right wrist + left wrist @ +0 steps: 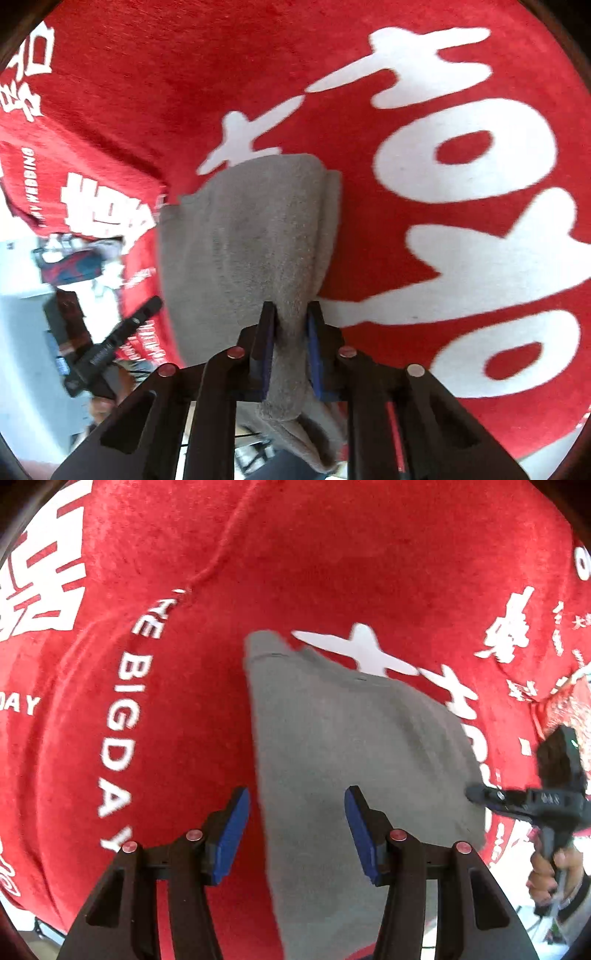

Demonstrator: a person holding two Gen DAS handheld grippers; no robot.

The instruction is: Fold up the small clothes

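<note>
A small grey garment [343, 746] hangs stretched over a red cloth with white lettering [177, 602]. My left gripper [297, 827] is open, its blue pads on either side of the garment's left edge, holding nothing. My right gripper [290, 328] is shut on a bunched edge of the grey garment [243, 236], which drapes away from the blue pads [314, 354] toward the cloth. The right gripper also shows in the left wrist view [480, 794] at the garment's right edge. The left gripper shows in the right wrist view [147, 306] at lower left.
The red cloth [184, 92] with large white characters covers the whole work surface. Its edge hangs down at the left in the right wrist view, with a pale floor and clutter [70, 266] beyond. A person's hand [550, 871] holds the right gripper's handle.
</note>
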